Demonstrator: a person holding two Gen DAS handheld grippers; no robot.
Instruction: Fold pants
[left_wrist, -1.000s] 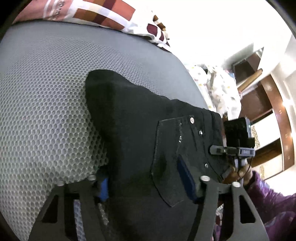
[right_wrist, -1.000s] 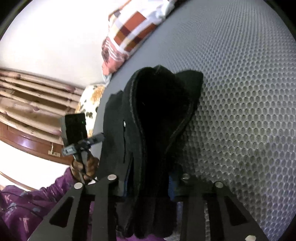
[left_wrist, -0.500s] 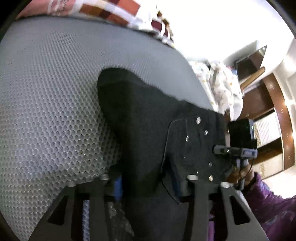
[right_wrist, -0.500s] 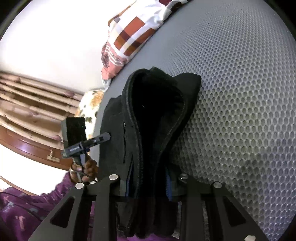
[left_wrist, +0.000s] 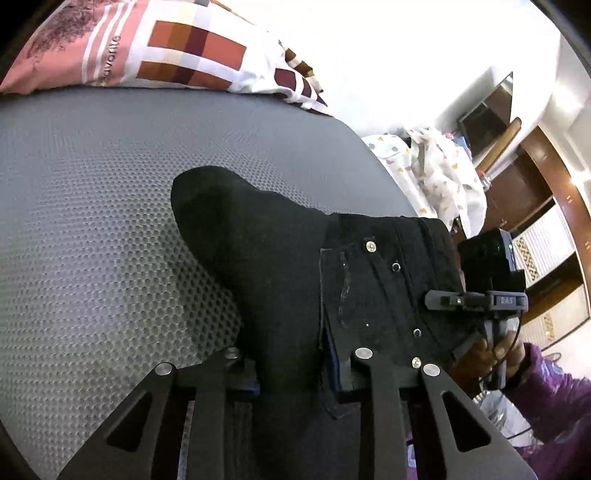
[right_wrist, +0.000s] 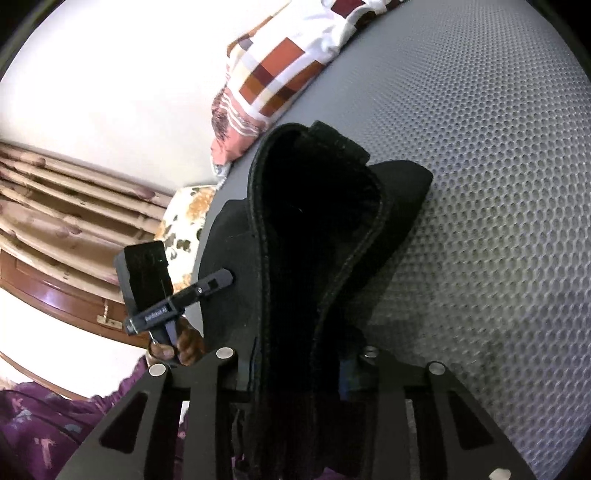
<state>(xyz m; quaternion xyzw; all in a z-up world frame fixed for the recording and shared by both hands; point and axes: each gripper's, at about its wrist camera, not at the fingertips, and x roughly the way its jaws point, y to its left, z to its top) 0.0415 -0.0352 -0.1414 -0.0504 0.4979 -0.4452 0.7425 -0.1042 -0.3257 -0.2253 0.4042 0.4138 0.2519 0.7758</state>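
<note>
The black pants lie partly on a grey mesh mattress, back pocket with rivets facing up. My left gripper is shut on the pants, cloth bunched between its fingers. The right gripper shows at the right of that view beside the waistband. In the right wrist view the pants hang as a thick folded roll, and my right gripper is shut on them. The left gripper shows at the left of that view, at the pants' edge.
A patchwork pillow lies at the far end of the mattress. A white patterned cloth sits beyond its right edge, wooden furniture behind. A wooden slatted headboard and floral cushion lie left. Purple sleeve.
Both grippers have lifted with the pants and moved further over the mattress toward the pillow. The left gripper's jaws have closed tighter on the cloth.
</note>
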